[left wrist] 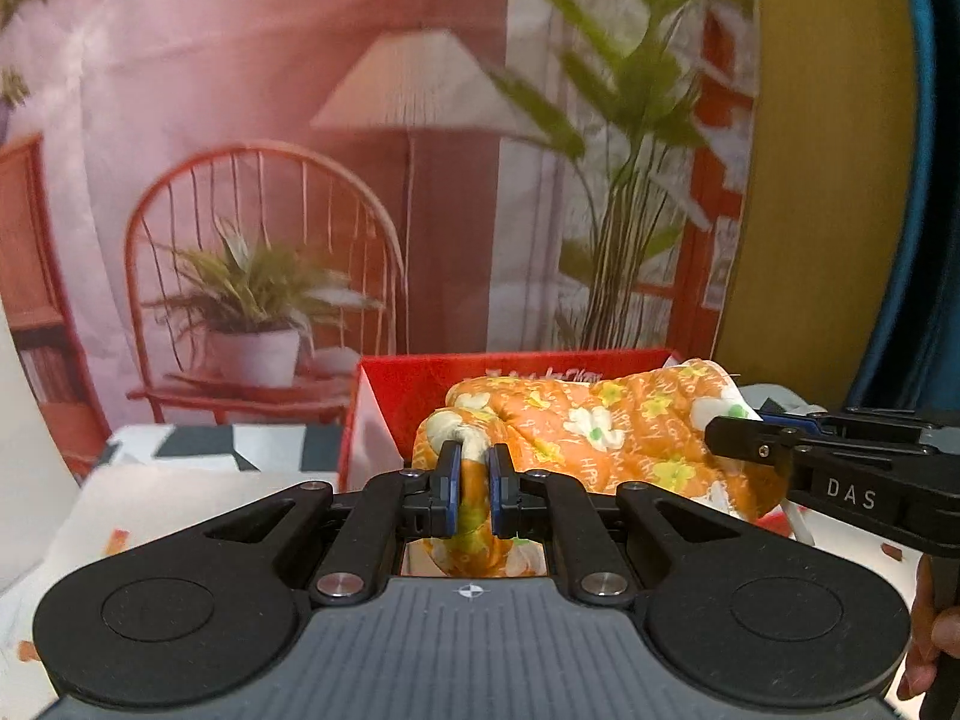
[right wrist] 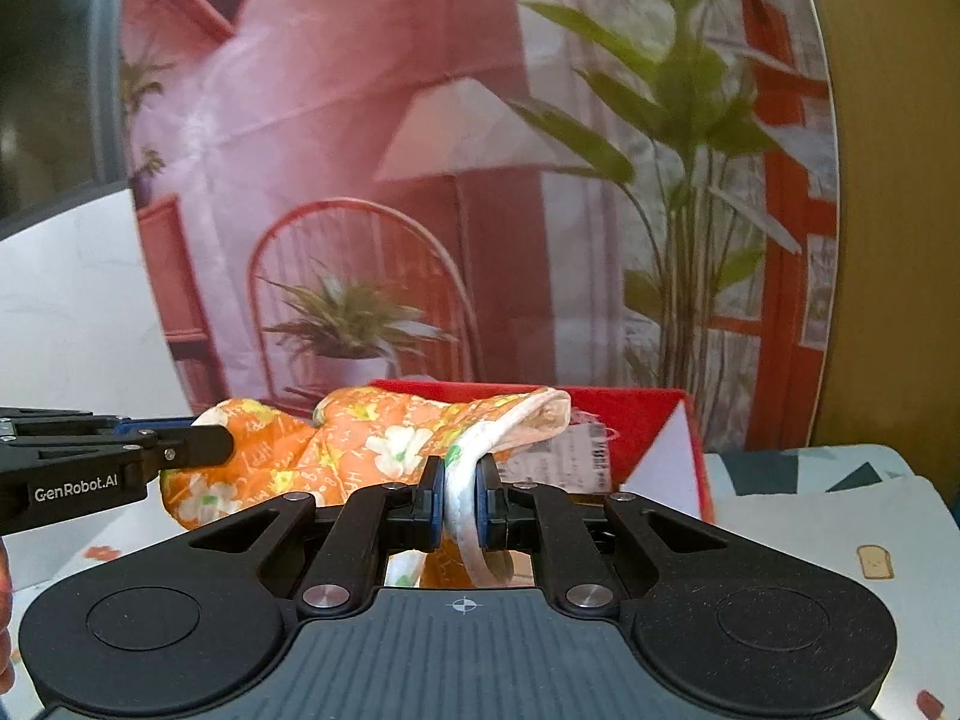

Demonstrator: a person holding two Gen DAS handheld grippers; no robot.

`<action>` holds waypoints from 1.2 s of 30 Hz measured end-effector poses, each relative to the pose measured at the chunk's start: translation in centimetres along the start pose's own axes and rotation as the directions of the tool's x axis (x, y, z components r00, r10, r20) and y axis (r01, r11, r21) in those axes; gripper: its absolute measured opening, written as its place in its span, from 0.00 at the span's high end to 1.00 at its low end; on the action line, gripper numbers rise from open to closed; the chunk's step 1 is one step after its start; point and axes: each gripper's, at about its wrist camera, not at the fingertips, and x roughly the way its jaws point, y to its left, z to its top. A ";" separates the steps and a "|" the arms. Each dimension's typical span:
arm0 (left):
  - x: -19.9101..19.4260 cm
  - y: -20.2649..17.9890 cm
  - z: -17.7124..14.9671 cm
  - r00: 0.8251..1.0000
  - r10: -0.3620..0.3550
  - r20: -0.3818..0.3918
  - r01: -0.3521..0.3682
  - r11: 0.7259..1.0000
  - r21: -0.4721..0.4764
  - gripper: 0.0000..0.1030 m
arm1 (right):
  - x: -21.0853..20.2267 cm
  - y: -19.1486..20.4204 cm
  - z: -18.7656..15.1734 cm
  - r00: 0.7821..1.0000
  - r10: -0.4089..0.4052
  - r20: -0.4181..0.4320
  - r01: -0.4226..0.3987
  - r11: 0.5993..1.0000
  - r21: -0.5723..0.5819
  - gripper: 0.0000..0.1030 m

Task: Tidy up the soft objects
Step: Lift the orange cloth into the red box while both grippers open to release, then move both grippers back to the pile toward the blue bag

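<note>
While both grippers' fingers pinch the orange floral cloth's edges, it spans above the red box's rim.

Printed backdrop (lamp, chair, plants); yellow wall right.

Behind everything hangs a big printed backdrop, all pinks and reds: a white pleated lamp, a red wire-back chair with a potted plant sitting on it, and a tall leafy palm next to a red window frame. To its right there's a plain mustard-yellow wall. The surface has a cloth with dark geometric patches and a little toast cartoon on it.
</note>
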 end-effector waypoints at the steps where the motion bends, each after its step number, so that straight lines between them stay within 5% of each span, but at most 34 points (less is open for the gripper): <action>1: 0.9 0.0 0.0 1.000 0.003 -0.013 -0.003 1.000 -0.003 0.90 | 0.8 -0.5 0.0 1.000 -0.007 -0.011 0.007 1.000 0.002 0.91; 9: 5.5 -0.5 0.1 0.995 0.050 -0.087 -0.049 0.999 0.018 0.89 | 5.7 -2.6 -0.7 0.996 -0.034 -0.085 0.034 0.999 -0.002 0.90; 14: 6.7 -0.1 -0.4 0.992 0.030 -0.119 -0.030 1.000 0.006 0.84 | 6.5 -3.3 -1.5 0.993 -0.049 -0.103 0.049 0.999 -0.002 0.77; 19: 5.7 -0.1 -0.7 0.994 0.017 -0.111 -0.018 1.000 -0.013 0.56 | 5.3 -4.1 -2.2 0.994 -0.057 -0.094 0.060 0.998 0.027 0.70; 36: -1.8 -1.0 -6.4 0.974 -0.129 -0.185 0.111 0.988 -0.105 0.56 | -3.6 0.0 -7.2 0.998 -0.022 -0.061 0.026 0.998 0.064 0.63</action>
